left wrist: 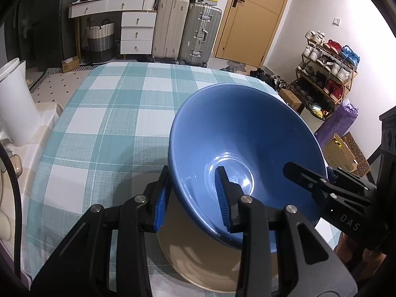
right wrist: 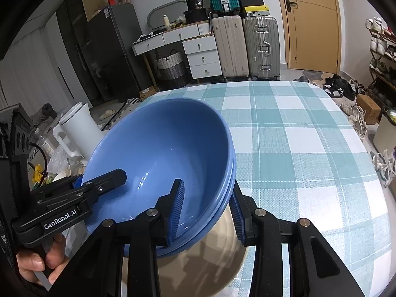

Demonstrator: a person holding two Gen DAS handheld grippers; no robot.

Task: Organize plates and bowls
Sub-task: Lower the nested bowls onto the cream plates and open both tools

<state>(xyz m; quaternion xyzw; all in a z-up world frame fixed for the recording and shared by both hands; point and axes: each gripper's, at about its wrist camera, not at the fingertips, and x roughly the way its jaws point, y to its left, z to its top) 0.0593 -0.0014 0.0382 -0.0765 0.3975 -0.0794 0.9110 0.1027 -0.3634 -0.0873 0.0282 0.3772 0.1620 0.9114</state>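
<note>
A stack of blue bowls [left wrist: 237, 133] [right wrist: 163, 143] is held tilted above a beige plate [left wrist: 212, 264] [right wrist: 208, 255] on the checked table. My left gripper [left wrist: 191, 198] straddles the bowls' left rim, one pad outside and one inside, and looks shut on it. My right gripper [right wrist: 208, 210] straddles the right rim the same way. Each gripper shows in the other's view, the right gripper [left wrist: 329, 188] at the far rim and the left gripper [right wrist: 81, 193] likewise. At least two nested rims show in the right wrist view.
The teal checked tablecloth [left wrist: 111, 113] [right wrist: 297, 143] stretches ahead. A white kettle [right wrist: 76, 126] [left wrist: 14, 104] stands off the table's left side. Suitcases, drawers and a shoe rack [left wrist: 326, 66] line the room behind.
</note>
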